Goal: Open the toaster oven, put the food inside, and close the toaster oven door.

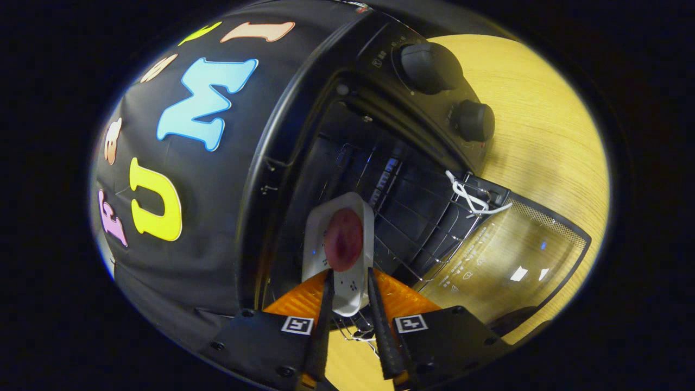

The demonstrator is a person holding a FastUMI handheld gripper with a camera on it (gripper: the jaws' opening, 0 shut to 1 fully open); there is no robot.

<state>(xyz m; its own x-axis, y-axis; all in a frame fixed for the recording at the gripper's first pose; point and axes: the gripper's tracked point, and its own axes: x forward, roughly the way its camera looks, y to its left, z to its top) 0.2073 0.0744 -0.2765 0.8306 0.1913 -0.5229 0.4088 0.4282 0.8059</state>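
Observation:
The black toaster oven [296, 125] stands open, its glass door [516, 255] folded down flat over the wooden table [548, 108]. A wire rack [421, 233] shows inside the dark cavity. My gripper [350, 274] is shut on the near rim of a small white plate [316, 239], one finger on each side of it. A round reddish-brown piece of food [343, 240] lies on the plate. The plate's far end reaches into the oven's mouth, over the front of the rack. I see the whole scene rolled to one side.
Two black knobs [429, 68] [473, 120] sit on the oven's control panel beside the opening. A white tie [471, 196] hangs at the rack's corner by the door hinge. The booth's black cloth wall [179, 217] rises behind the oven.

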